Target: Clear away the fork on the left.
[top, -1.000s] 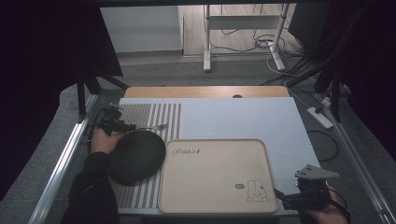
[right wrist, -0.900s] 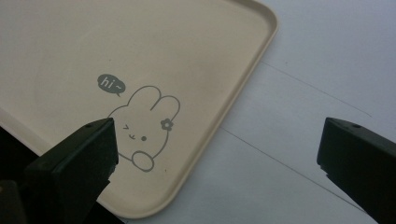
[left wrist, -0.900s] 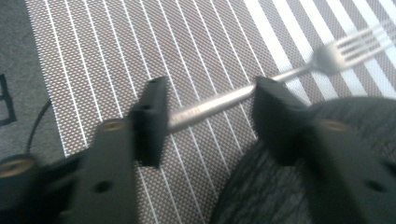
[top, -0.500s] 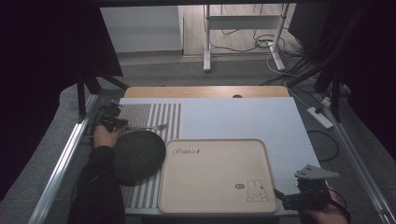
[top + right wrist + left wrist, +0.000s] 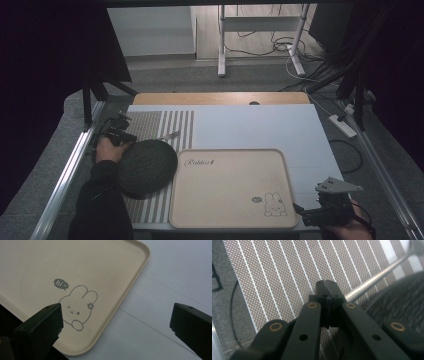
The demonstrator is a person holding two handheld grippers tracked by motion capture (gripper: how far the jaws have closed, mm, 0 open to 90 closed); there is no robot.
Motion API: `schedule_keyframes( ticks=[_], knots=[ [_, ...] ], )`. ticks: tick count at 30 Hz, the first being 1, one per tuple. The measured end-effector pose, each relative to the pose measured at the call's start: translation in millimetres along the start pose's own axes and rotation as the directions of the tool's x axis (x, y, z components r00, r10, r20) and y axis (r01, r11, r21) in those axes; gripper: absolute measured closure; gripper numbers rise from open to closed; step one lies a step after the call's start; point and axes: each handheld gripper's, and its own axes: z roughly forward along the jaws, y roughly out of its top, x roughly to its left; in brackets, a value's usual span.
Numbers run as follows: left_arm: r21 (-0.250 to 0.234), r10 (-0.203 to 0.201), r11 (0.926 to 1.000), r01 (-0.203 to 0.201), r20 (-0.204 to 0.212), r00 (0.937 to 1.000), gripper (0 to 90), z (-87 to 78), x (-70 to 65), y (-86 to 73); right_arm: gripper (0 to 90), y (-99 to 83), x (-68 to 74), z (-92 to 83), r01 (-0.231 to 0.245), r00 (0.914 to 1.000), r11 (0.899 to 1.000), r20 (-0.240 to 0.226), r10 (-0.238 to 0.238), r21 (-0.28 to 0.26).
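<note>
My left gripper [image 5: 126, 135] rests on the striped placemat [image 5: 165, 120] at the table's left. In the left gripper view its jaws [image 5: 327, 285] are shut, pads pressed together with nothing visible between them. A metal utensil [image 5: 377, 277] lies slanting on the mat. Its handle end runs under the right jaw, and its head [image 5: 171, 134] points right. A dark round dish [image 5: 147, 166] lies just beside the gripper and the hand. My right gripper [image 5: 301, 213] hovers open by the near right corner of the beige rabbit tray [image 5: 230, 200]. Its jaws [image 5: 117, 307] stand wide apart over that corner.
The beige tray [image 5: 37, 262] carries a printed rabbit [image 5: 80, 308] and lies on a white table sheet [image 5: 260, 125]. Metal rails [image 5: 70, 170] run along both sides of the table. A power strip [image 5: 342, 125] and cables lie on the floor to the right.
The left forearm has shifted slightly beside the dark dish. The right gripper has kept still.
</note>
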Motion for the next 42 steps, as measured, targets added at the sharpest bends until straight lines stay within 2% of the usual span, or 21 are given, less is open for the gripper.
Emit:
schedule_keyframes(
  ticks=[6, 10, 13, 14, 15, 18, 21, 24, 25, 26, 27, 30, 31, 33, 37, 42],
  knots=[
    [0.026, 0.032, 0.9991, -0.032, 0.03, 0.999, 89.3, -2.3, -4.2, -3.2, 0.0, 0.0, 0.5, 0.0, 0.006, 1.0, 1.0, -0.002, -0.006, 0.001],
    [0.033, 0.036, 0.9988, -0.037, 0.026, 0.999, 89.3, -2.6, -4.3, -2.8, 0.0, 0.0, 0.7, -0.3, 0.01, 0.9999, 1.0, -0.001, -0.01, 0.004],
    [0.024, 0.032, 0.9992, -0.033, 0.039, 0.9987, 89.1, -2.9, -3.1, -2.6, 0.0, 0.0, 0.8, -0.3, 0.011, 0.9999, 1.0, -0.002, -0.011, 0.003],
    [0.01, 0.024, 0.9997, -0.024, 0.025, 0.9994, 84.9, -4.3, -2.4, -1.9, 0.0, 0.0, 0.8, -0.2, 0.011, 0.9999, 1.0, -0.002, -0.011, 0.004],
    [-0.01, 0.007, 0.9999, -0.006, 0.022, 0.9997, 75.2, -6.5, -1.5, -0.7, 0.0, 0.1, 0.8, -0.1, 0.011, 0.9999, 1.0, -0.003, -0.011, 0.005],
    [-0.075, -0.016, 0.997, 0.02, 0.05, 0.9986, 49.9, -13.9, -1.1, 4.2, 0.0, 0.1, 1.0, 0.2, 0.013, 0.9999, 1.0, -0.004, -0.013, 0.004],
    [-0.095, -0.009, 0.9954, 0.012, 0.031, 0.9995, 28.7, -15.2, -7.2, 10.4, 0.0, 0.2, 1.2, 0.4, 0.015, 0.9999, 1.0, -0.004, -0.015, 0.006],
    [-0.099, 0.003, 0.9951, 0.0, 0.027, 0.9996, 16.2, -13.7, -11.6, 14.4, 0.0, 0.1, 1.3, 0.5, 0.018, 0.9998, 1.0, -0.004, -0.018, 0.007],
    [-0.102, 0.003, 0.9948, 0.001, 0.04, 0.9992, 16.2, -12.1, -14.1, 17.1, 0.0, 0.1, 1.4, 0.4, 0.019, 0.9998, 1.0, -0.004, -0.019, 0.007],
    [-0.103, 0.008, 0.9947, -0.003, 0.049, 0.9988, 10.7, -11.2, -15.8, 19.1, 0.0, 0.1, 1.4, 0.6, 0.02, 0.9998, 1.0, -0.004, -0.02, 0.007],
    [-0.099, 0.022, 0.995, -0.014, 0.072, 0.9971, 7.8, -8.8, -19.5, 22.5, 0.0, 0.2, 1.4, 0.7, 0.02, 0.9998, 1.0, -0.005, -0.02, 0.008],
    [-0.079, 0.054, 0.9959, -0.046, 0.102, 0.9933, 0.9, -4.2, -27.2, 28.6, 0.0, 0.2, 1.4, 0.8, 0.021, 0.9998, 1.0, -0.005, -0.021, 0.009],
    [-0.079, 0.054, 0.9959, -0.046, 0.102, 0.9933, 0.0, -4.2, -27.2, 28.6, 0.0, 0.2, 1.4, 0.8, 0.021, 0.9998, 1.0, -0.006, -0.021, 0.01],
    [-0.058, 0.08, 0.9956, -0.074, 0.097, 0.9921, 0.0, 0.9, -36.4, 35.2, 0.0, 0.2, 1.4, 0.9, 0.021, 0.9998, 1.0, -0.006, -0.021, 0.01],
    [-0.023, 0.098, 0.9951, -0.096, 0.101, 0.9901, 0.0, 7.4, -48.4, 44.5, 0.0, 0.2, 1.5, 0.9, 0.023, 0.9997, 1.0, -0.007, -0.023, 0.01],
    [0.014, 0.13, 0.9912, -0.131, 0.083, 0.988, 0.0, 16.4, -61.4, 53.7, 0.0, 0.1, 1.6, 0.9, 0.024, 0.9997, 1.0, -0.009, -0.024, 0.011]
  ],
)
